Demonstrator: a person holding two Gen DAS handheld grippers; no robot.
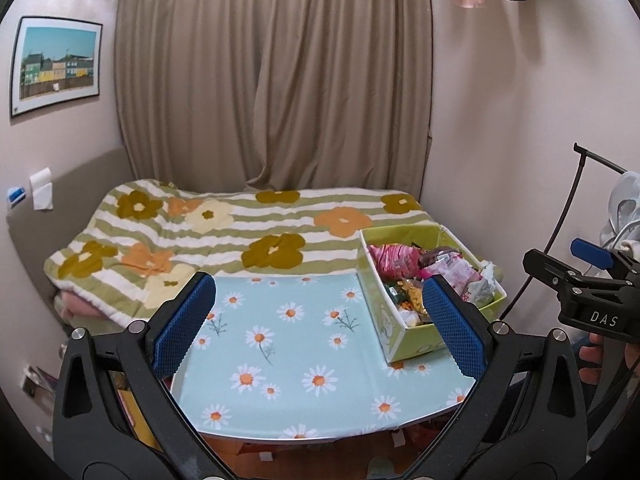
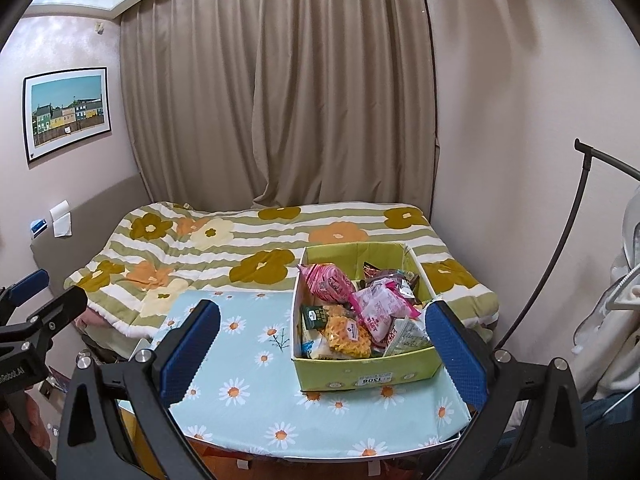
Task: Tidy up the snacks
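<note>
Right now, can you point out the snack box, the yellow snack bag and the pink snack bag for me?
snack box (image 2: 362, 376): right wrist view, on its green front wall.
yellow snack bag (image 2: 349, 334): right wrist view, middle of the bag.
pink snack bag (image 2: 329, 283): right wrist view, middle of the bag, at the box's back left.

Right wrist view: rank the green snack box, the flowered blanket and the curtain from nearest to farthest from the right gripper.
1. Green snack box, on the daisy tablecloth, just ahead of the right gripper.
2. Flowered blanket, on the bed behind the table.
3. Curtain, along the back wall.
</note>
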